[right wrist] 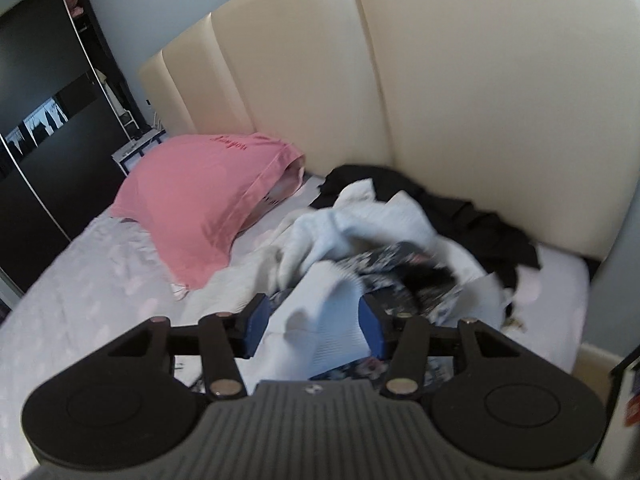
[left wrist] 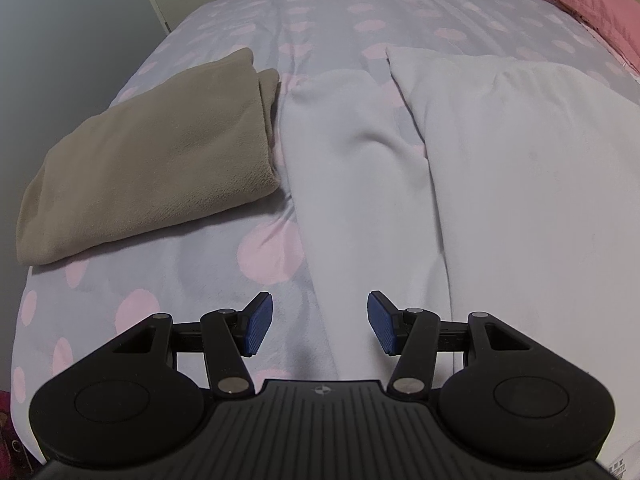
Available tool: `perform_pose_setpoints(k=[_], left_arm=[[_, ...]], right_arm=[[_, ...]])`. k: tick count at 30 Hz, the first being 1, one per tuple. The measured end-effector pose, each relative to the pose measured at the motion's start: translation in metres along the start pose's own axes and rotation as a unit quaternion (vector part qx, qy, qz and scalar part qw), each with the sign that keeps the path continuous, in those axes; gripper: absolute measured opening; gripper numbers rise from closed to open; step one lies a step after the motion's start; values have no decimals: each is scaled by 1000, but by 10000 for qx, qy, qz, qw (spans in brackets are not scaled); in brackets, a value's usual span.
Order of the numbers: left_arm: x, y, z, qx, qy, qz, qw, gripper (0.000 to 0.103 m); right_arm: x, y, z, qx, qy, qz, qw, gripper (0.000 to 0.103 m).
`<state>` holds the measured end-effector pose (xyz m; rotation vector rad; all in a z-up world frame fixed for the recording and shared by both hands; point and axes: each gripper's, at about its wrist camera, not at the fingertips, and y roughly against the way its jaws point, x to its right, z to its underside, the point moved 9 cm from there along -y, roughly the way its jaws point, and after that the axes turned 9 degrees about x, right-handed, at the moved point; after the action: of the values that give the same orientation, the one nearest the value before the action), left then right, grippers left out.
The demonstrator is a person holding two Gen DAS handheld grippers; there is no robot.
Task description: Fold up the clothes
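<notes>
A white fleece garment lies spread on the dotted bedspread, with one sleeve stretched toward me. My left gripper hovers open over the near end of that sleeve, with nothing between its blue pads. A folded tan garment lies to the left of the sleeve. In the right wrist view, my right gripper stands open over a heap of clothes. A white ribbed piece lies in the gap between the jaws. The heap also holds a white top, a dark floral piece and a black garment.
A pink pillow leans at the head of the bed, left of the heap, in front of a cream padded headboard. A black wardrobe stands beyond the bed's far side. The bed's left edge drops off near the tan garment.
</notes>
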<state>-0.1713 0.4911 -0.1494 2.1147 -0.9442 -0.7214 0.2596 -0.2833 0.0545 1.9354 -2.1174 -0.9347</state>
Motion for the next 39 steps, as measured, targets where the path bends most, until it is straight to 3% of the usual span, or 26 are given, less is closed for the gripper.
perform_pose_setpoints(k=[5, 8, 10, 11, 13, 17, 20, 29, 33, 37, 39], left_arm=[[-2, -2, 2, -41, -4, -92, 9999, 51], [0, -5, 3, -88, -101, -143, 9998, 51], [2, -8, 2, -109, -189, -161, 9996, 51], [4, -8, 2, -104, -237, -157, 9995, 51], [7, -9, 1, -95, -332, -149, 9993, 51], [8, -8, 0, -57, -357, -108, 9993, 51], [6, -8, 0, -37, -302, -106, 9995, 51], [0, -8, -1, -30, -234, -160, 9996, 51], [-1, -9, -1, -34, -238, -198, 9995, 51], [-3, -10, 1, -62, -246, -248, 9994, 51], [-6, -10, 2, -65, -233, -267, 9993, 51]], right_arm=[[-7, -22, 12, -293, -206, -97, 9993, 49], [-22, -30, 6, -241, 95, -158, 9995, 37], [-35, -30, 1, -188, 314, -258, 9990, 15], [-43, -28, -3, -140, 371, -348, 9986, 9], [-60, -19, -12, 47, 488, -625, 9968, 7], [-90, 9, -35, 594, 672, -1324, 9871, 6], [-87, 17, -41, 671, 798, -1191, 9874, 6], [-16, -11, -1, 37, 1444, 207, 9893, 6], [-3, -16, 14, -101, 1723, 415, 9841, 7], [-10, -4, 10, 196, 2285, 659, 9711, 36], [-15, 5, 6, 397, 2555, 758, 9630, 37]])
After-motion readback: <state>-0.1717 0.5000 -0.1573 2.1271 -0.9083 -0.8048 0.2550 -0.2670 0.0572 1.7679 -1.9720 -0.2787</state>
